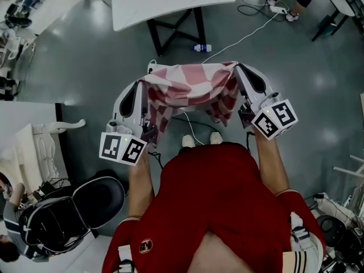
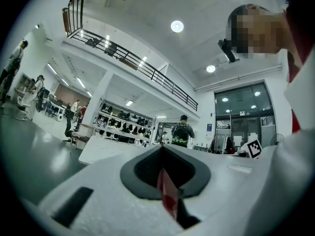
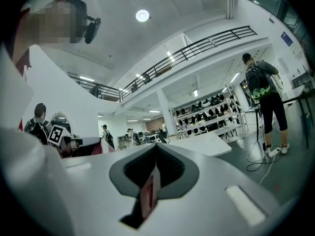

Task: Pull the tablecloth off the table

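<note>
Tablecloth (image 1: 190,87): woven cloth in a red-and-white check, matt, soft and heavily creased.

Left gripper (image 1: 151,68) and right gripper (image 1: 235,66): white plastic shells, matt, finely grained up close. The fingers (image 2: 88,181) carry dark, dull, rubber-like pads. The marker cube (image 1: 122,149) has matt faces with black-on-white print.

Floor (image 1: 85,56): grey, smooth and glossy, mirroring the ceiling lights.

Counter (image 1: 165,1) at 12 o'clock: white top, smooth, low sheen. The material of its black legs cannot be told.

Bottle (image 1: 202,48) at 12 o'clock: clear plastic.

Shirt (image 1: 222,192) at 6 o'clock: red cloth, matt.
</note>
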`<state>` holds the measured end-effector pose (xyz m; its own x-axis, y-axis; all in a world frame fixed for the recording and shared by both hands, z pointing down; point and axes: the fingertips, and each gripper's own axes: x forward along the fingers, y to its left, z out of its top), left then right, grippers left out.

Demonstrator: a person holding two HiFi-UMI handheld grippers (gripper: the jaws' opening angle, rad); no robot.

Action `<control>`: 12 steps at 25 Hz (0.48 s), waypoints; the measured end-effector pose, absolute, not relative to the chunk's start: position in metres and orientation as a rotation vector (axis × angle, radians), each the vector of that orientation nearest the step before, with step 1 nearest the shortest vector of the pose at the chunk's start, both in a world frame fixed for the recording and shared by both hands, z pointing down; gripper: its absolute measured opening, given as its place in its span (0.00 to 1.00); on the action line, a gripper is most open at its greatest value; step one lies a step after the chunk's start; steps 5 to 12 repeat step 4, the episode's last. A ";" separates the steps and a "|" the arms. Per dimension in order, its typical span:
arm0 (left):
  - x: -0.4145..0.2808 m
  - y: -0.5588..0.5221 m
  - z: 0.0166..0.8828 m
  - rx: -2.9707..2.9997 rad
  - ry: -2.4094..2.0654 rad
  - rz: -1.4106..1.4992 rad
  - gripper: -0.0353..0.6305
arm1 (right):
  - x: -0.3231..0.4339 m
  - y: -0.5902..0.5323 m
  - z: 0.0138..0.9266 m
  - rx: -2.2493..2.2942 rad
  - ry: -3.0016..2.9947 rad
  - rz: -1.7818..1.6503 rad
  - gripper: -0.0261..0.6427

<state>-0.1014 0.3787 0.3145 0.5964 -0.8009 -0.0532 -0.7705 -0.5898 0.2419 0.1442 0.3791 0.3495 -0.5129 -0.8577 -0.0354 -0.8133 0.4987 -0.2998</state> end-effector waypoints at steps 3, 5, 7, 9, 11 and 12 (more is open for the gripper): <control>-0.104 0.368 0.319 2.624 -1.309 -0.231 0.06 | 0.143 0.369 0.355 -1.448 2.556 -0.379 0.06; -0.104 0.364 0.320 2.623 -1.308 -0.230 0.06 | 0.142 0.365 0.357 -1.450 2.555 -0.384 0.06; -0.104 0.364 0.320 2.623 -1.308 -0.230 0.06 | 0.142 0.365 0.357 -1.450 2.555 -0.384 0.06; -0.104 0.364 0.320 2.623 -1.308 -0.230 0.06 | 0.142 0.365 0.357 -1.450 2.555 -0.384 0.06; -0.104 0.364 0.320 2.623 -1.308 -0.230 0.06 | 0.142 0.365 0.357 -1.450 2.555 -0.384 0.06; -0.104 0.364 0.320 2.623 -1.308 -0.230 0.06 | 0.142 0.365 0.357 -1.450 2.555 -0.384 0.06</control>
